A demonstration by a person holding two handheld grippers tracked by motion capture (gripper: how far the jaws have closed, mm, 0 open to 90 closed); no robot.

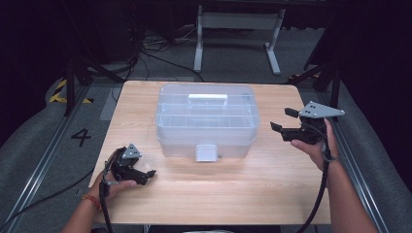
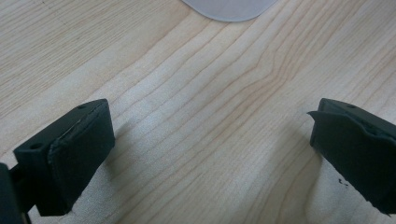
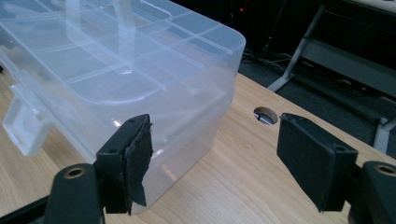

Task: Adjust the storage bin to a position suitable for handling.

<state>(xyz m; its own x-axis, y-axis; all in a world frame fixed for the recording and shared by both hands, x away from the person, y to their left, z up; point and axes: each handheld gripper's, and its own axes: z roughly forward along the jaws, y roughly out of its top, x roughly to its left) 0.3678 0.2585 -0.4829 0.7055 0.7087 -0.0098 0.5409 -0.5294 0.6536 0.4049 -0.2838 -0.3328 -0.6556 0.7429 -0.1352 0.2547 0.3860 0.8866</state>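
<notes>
A clear plastic storage box [image 1: 206,119] with a white handle [image 1: 208,97] on its lid and a front latch [image 1: 206,152] stands closed in the middle of the wooden table [image 1: 218,194]. My left gripper [image 1: 145,175] rests low on the table at the front left, clear of the box. Its jaws are open over bare wood [image 2: 210,149], with a rounded pale plastic edge [image 2: 229,9] just ahead. My right gripper [image 1: 283,120] hangs raised to the right of the box, pointing at its side. It stands open [image 3: 215,154] with nothing between the pads, the box [image 3: 140,60] close ahead.
A round hole [image 3: 265,115] sits in the tabletop near the box's far right corner. Behind the table stands a grey metal frame [image 1: 238,22], with cables on the floor. The floor at left bears a painted 4 [image 1: 81,137].
</notes>
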